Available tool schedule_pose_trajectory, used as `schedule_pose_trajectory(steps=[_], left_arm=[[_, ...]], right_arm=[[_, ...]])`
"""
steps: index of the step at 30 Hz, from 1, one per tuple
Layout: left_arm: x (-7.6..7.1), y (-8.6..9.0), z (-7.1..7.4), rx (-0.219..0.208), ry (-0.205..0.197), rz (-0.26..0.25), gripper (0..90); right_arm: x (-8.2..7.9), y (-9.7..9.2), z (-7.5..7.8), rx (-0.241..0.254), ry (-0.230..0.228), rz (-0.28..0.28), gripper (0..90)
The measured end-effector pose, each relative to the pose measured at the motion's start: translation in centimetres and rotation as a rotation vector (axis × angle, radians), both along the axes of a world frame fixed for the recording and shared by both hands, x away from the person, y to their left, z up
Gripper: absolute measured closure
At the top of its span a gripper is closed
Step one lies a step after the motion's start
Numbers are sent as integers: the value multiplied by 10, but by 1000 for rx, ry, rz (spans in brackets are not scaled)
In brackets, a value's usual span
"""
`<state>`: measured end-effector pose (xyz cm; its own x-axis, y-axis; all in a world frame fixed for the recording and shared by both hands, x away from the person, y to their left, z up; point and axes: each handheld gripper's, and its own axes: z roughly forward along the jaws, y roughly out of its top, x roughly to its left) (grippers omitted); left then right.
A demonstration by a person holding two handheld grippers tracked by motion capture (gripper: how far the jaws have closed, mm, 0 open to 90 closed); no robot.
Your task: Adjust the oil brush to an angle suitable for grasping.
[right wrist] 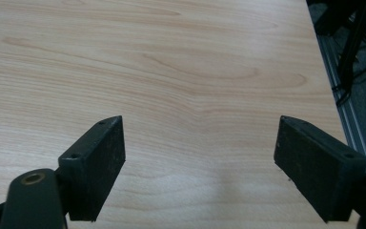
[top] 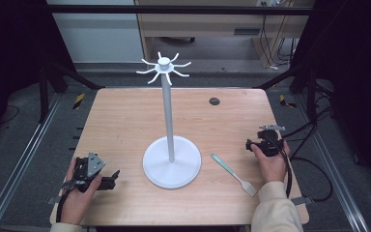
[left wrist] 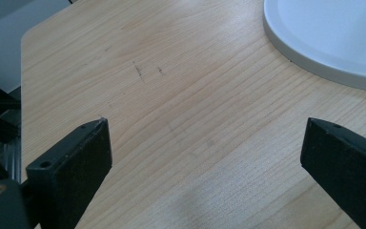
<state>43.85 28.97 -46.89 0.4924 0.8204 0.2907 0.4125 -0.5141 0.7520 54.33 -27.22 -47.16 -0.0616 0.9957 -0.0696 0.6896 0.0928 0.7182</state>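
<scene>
Trouble was mostly waiting in that flat teal-handled spatula with the pale head [top: 233, 174], lying on the light wooden table [top: 125, 125] just left of the right gripper [top: 249, 144]. That gripper had its fingers [right wrist: 93, 167] spread wide over bare wood, nothing between them. Something that thin probably would've skidded or slipped out if pinched off-centre. The left gripper [top: 116, 176] was spread and empty too, near the round base of the tall white rack with curved hooks [top: 170, 145]. Farther up, a clumsy swing at those hooks could've tipped the whole rack.
</scene>
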Motion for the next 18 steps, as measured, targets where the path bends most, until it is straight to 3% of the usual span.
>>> schedule_pose_trajectory(steps=[7, 12, 18], left_arm=[[0, 0, 0, 2, 0, -4, 28], [0, 0, 0, 1, 0, -2, 28], [0, 0, 0, 12, 4, -2, 28]], right_arm=[[-4, 10, 2, -11, 15, 55, 274], [-6, 30, 5, -77, 9, 161, 393], [-11, 54, 8, -108, 18, 262, 541]])
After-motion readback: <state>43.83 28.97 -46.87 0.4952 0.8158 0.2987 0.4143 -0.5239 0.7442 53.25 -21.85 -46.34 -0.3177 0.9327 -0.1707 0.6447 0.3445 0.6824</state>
